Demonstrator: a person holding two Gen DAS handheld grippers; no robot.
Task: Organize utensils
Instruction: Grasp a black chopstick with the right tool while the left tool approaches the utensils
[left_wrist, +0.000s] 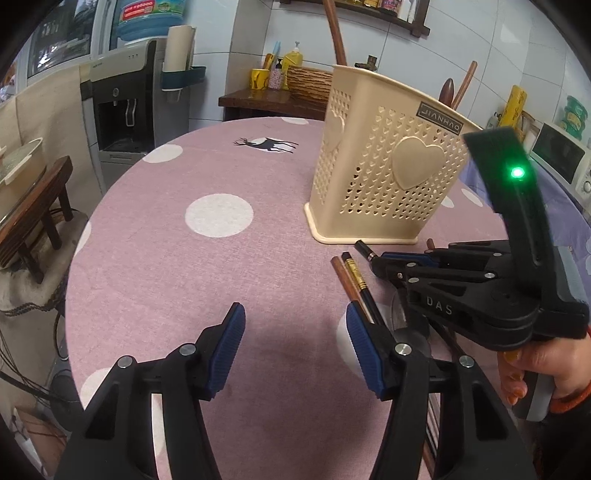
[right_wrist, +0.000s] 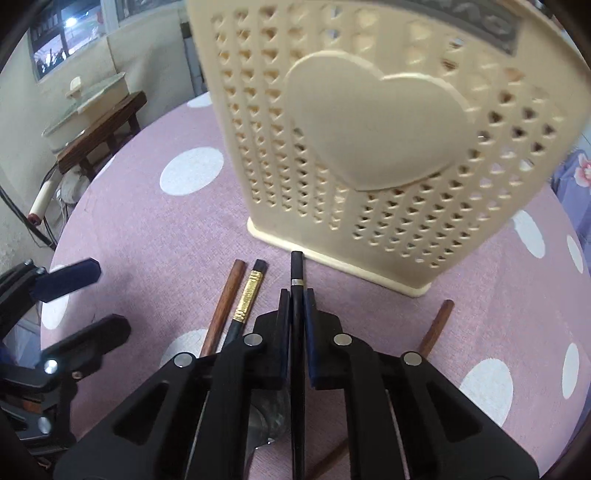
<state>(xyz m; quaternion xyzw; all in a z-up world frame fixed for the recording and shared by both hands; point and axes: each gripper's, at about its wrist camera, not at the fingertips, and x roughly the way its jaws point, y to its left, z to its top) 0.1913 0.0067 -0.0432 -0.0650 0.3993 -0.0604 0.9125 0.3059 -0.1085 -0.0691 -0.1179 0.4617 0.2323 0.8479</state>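
Clearly the sorting is only partly done. In the left wrist view, the left gripper (left_wrist: 295, 350) hangs open and empty over the table (left_wrist: 166, 258), while the holder (left_wrist: 384, 162) at one o'clock already has a few handles poking above its rim. In the right wrist view, the right gripper (right_wrist: 296, 306) is clamped on a black chopstick (right_wrist: 296, 269) lying at the holder's foot. A gold-banded chopstick (right_wrist: 248, 295) and brown chopsticks (right_wrist: 225, 302) at eleven o'clock, plus another at three, remain on the table.
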